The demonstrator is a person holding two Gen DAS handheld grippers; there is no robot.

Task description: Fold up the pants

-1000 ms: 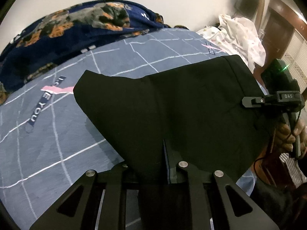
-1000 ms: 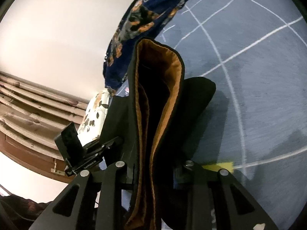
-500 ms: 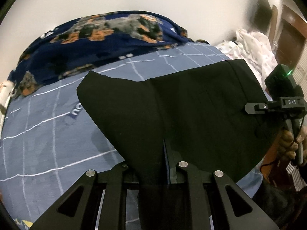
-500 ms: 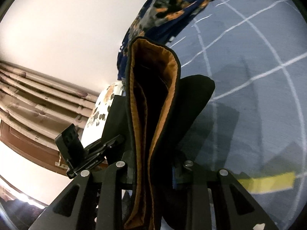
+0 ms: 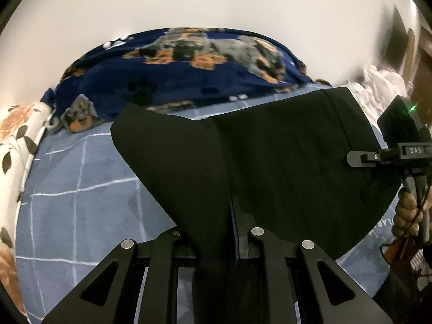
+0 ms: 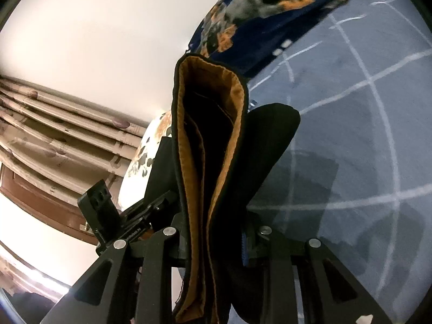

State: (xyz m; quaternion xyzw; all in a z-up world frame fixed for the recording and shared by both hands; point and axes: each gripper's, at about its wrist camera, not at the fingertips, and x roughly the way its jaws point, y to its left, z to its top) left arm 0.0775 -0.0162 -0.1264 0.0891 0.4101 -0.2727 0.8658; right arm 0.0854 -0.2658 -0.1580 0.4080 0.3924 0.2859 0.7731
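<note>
Clamping black pants [image 5: 283,162], both grippers hang over checked sheet [image 5: 81,189] beside dog-print blanket [image 5: 189,73].

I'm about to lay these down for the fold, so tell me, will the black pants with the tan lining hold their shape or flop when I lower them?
Likely floppy: the black pants with the tan lining sag between the left hand-held gripper and the right hand-held gripper. The bunched waistband looks thick, so probably heavier there. The fabric looks matte, so probably not slippery.

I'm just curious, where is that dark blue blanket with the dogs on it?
The dog-print blanket lies heaped at the far edge of the bed, against the white wall, beyond the black pants held above the blue checked sheet.
</note>
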